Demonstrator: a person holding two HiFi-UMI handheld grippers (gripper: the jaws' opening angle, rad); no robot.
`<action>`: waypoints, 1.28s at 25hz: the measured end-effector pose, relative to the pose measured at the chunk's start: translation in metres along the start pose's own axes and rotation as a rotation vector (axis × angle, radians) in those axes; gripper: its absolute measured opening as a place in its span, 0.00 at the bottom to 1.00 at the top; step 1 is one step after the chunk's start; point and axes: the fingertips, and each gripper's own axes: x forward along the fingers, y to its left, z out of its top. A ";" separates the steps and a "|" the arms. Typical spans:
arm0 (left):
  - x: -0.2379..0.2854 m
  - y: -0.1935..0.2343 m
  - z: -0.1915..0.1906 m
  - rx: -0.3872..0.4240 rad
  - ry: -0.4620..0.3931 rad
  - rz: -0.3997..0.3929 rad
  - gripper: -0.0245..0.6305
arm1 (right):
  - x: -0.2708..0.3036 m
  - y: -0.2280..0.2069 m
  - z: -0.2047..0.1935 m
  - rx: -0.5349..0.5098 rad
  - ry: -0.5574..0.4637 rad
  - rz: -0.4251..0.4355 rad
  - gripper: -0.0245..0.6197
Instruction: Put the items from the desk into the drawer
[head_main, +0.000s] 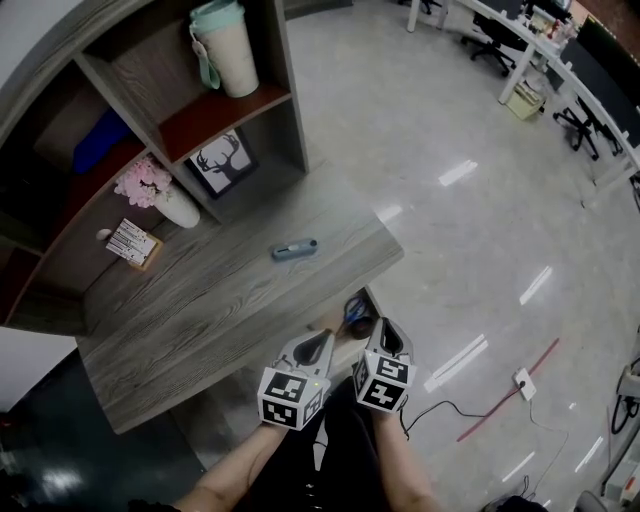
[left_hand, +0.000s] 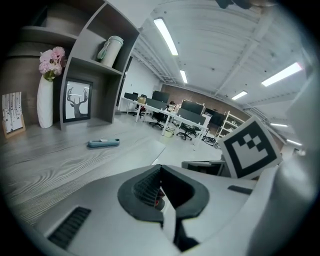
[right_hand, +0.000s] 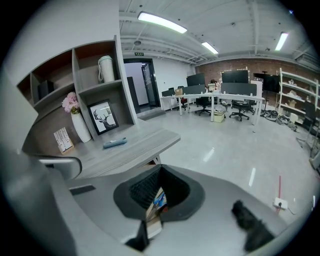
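Closest of all are the two grippers, side by side, with their black-and-white marker cubes facing up. Left gripper (head_main: 322, 340) is clenched: in the left gripper view its two dark pads meet at the tip and nothing is pinched between them. Right gripper (head_main: 386, 330) is clenched too, with its pads pressed together and nothing in them. Only bits of colour from below peek through the slit under the pads. Just past both tips, under the near edge of the grey wooden desk (head_main: 200, 310), the drawer (head_main: 345, 350) stands pulled out. Something blue and something dark lie inside it. The blue-grey cutter knife (head_main: 295, 249) lies flat on the desk, ahead of the grippers and a bit to their left, well apart from both. Farther ahead and more to the left, at the back of the desk, stand a small card stand (head_main: 133, 243) and a white vase (head_main: 176, 207) with pink flowers. Next to the vase, a framed deer picture (head_main: 222, 160) stands in the bottom box of the shelf (head_main: 290, 110). One box higher stands a cream cup (head_main: 228, 50) with a mint-green lid. To the right of the grippers is shiny grey floor (head_main: 450, 230), with office desks and chairs far off.
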 end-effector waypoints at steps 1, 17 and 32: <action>-0.001 -0.002 0.004 0.002 -0.008 -0.005 0.05 | -0.003 0.001 0.002 0.001 -0.006 0.004 0.05; -0.030 -0.009 0.054 0.010 -0.115 0.018 0.05 | -0.052 0.033 0.045 -0.033 -0.087 0.140 0.05; -0.050 -0.007 0.079 0.005 -0.200 0.021 0.05 | -0.088 0.084 0.063 -0.162 -0.146 0.272 0.05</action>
